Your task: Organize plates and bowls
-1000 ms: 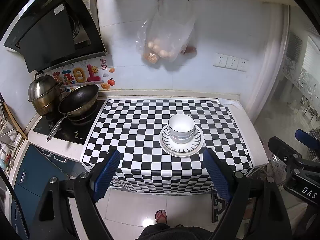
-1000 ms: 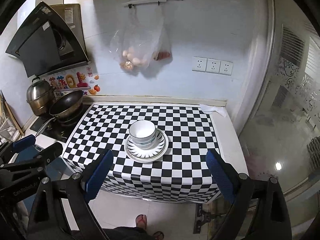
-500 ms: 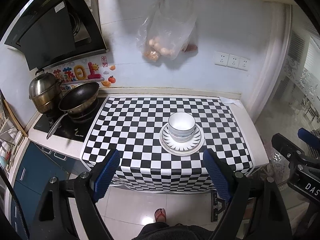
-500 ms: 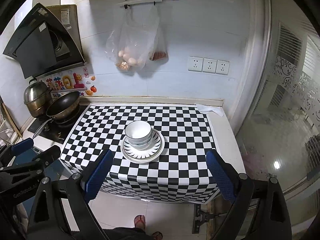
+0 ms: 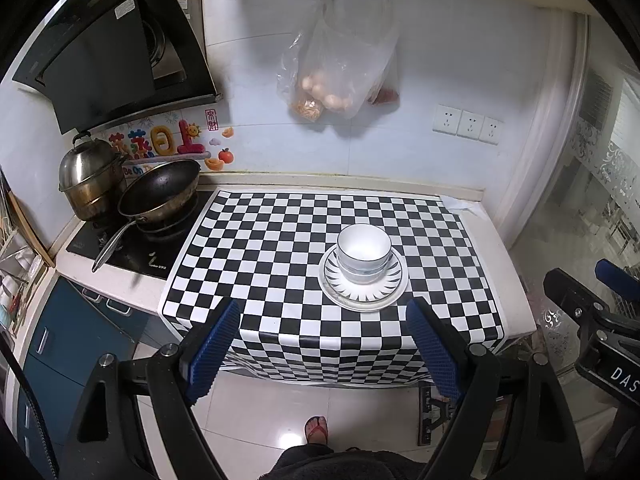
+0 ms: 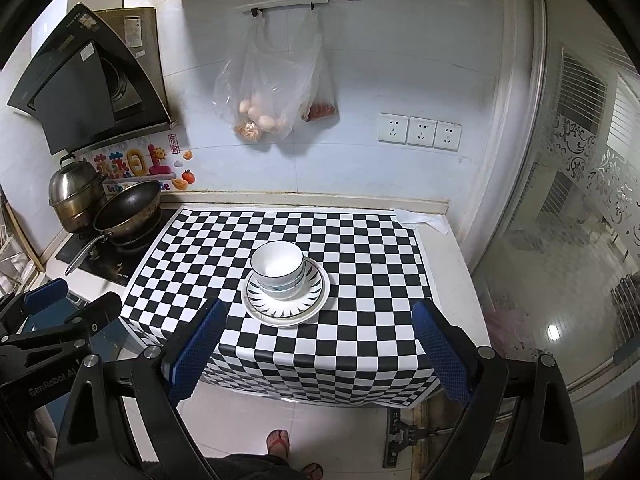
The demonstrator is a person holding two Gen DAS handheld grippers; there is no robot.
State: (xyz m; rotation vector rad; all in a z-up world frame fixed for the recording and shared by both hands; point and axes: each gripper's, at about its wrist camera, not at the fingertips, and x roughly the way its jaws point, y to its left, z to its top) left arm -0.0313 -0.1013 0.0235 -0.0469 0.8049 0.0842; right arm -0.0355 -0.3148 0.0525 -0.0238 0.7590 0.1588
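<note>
Hovering back from the checkered counter, left gripper [image 5: 322, 334] and right gripper [image 6: 320, 334] both gape wide, empty. White stacked bowls [image 5: 363, 253] sit on the striped-rim plates [image 5: 390, 294]; stacking looks finished, next retreat.

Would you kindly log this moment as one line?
left gripper: open, empty | right gripper: open, empty | bowls: stacked on plates | checkered cloth
</note>
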